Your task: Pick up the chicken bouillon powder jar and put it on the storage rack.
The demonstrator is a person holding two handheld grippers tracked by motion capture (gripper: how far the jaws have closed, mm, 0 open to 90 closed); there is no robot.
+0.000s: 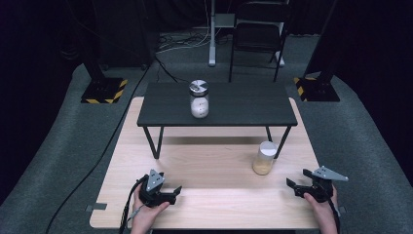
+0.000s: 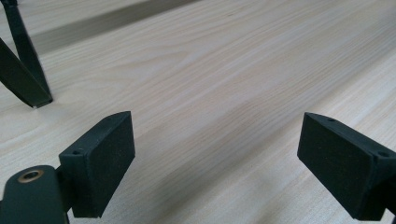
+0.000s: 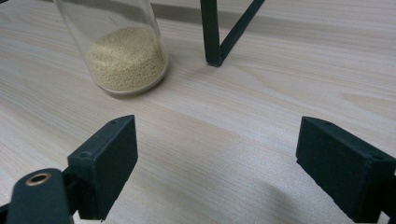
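Looking from the high view, I see a lidded jar (image 1: 198,99) up on the black shelf (image 1: 243,105). My right gripper (image 3: 217,158) view shows the open jar (image 3: 122,51) close: clear glass, yellow grains, near a shelf leg. Both grippers, left (image 2: 215,158) too, gape wide, holding nothing.

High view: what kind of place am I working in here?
Most likely a lab or recording studio rather than a home: dark walls, cables across grey carpet, and hazard-striped stand bases flanking a light wooden table that holds a small black shelf and two jars.
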